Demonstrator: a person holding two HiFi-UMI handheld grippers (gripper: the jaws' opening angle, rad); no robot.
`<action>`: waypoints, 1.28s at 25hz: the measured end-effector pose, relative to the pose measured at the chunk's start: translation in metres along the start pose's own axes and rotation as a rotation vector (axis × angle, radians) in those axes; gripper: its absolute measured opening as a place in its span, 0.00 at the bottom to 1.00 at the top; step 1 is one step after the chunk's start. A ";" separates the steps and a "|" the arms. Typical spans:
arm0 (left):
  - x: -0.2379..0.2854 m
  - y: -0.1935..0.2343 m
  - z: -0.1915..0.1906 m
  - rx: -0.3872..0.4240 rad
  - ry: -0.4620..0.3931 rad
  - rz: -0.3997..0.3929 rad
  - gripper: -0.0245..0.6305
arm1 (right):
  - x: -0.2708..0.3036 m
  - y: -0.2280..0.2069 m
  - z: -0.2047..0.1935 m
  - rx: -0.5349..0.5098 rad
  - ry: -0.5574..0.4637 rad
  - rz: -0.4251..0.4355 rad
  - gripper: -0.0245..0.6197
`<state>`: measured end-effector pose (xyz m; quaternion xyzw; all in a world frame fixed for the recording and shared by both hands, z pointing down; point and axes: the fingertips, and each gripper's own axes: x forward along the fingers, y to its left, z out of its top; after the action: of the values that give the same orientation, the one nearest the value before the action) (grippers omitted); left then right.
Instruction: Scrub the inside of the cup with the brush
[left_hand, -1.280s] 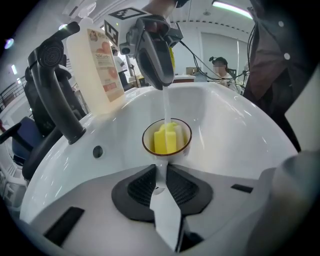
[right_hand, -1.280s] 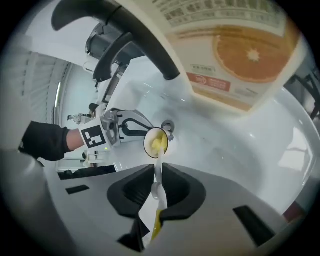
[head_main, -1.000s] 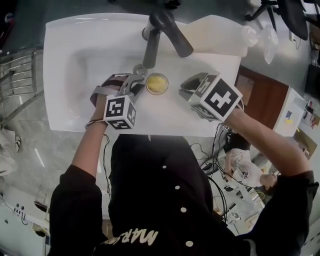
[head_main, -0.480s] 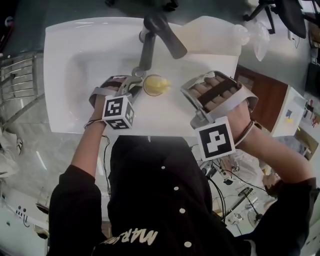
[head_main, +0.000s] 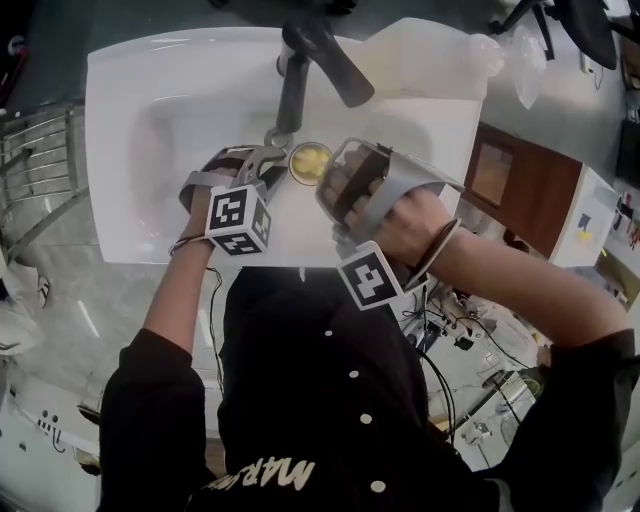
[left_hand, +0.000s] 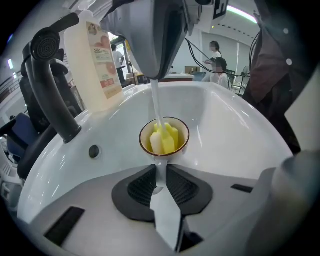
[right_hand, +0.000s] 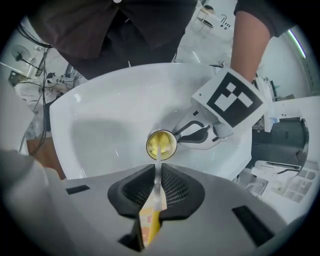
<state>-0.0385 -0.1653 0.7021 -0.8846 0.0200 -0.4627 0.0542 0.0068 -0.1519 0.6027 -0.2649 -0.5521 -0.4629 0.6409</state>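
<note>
A small cup (left_hand: 164, 137) with a brown rim and yellow inside stands in the white sink (head_main: 150, 120). My left gripper (left_hand: 159, 172) is shut on the cup's white handle; it also shows as the left gripper (head_main: 272, 162) in the head view, just left of the cup (head_main: 311, 160). My right gripper (right_hand: 157, 177) is shut on the brush's pale handle and points steeply down over the cup (right_hand: 161, 145). The brush's yellow sponge head (left_hand: 163, 139) sits inside the cup. The right gripper (head_main: 335, 180) hangs close at the cup's right.
A dark faucet (head_main: 320, 60) arches over the basin just behind the cup. A pale soap bottle (left_hand: 92, 65) stands on the sink's back ledge. A round drain hole (left_hand: 93, 151) lies left of the cup. A metal rack (head_main: 40, 150) stands left of the sink.
My right gripper has rolled far round, its marker cube swinging toward the person, and has shifted left until it is over the cup. The left gripper and cup stayed put.
</note>
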 end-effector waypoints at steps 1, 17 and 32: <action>0.000 0.000 0.000 -0.004 0.001 0.003 0.17 | 0.002 -0.001 0.000 0.027 0.000 0.006 0.12; -0.004 -0.003 0.009 0.036 0.028 0.049 0.17 | 0.006 0.027 -0.019 1.697 -0.493 0.552 0.12; -0.003 -0.004 0.007 0.046 0.072 0.056 0.16 | -0.015 0.030 -0.020 1.851 -0.525 0.478 0.12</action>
<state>-0.0343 -0.1605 0.6964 -0.8649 0.0361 -0.4930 0.0868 0.0436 -0.1514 0.5887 0.1418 -0.7526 0.3659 0.5288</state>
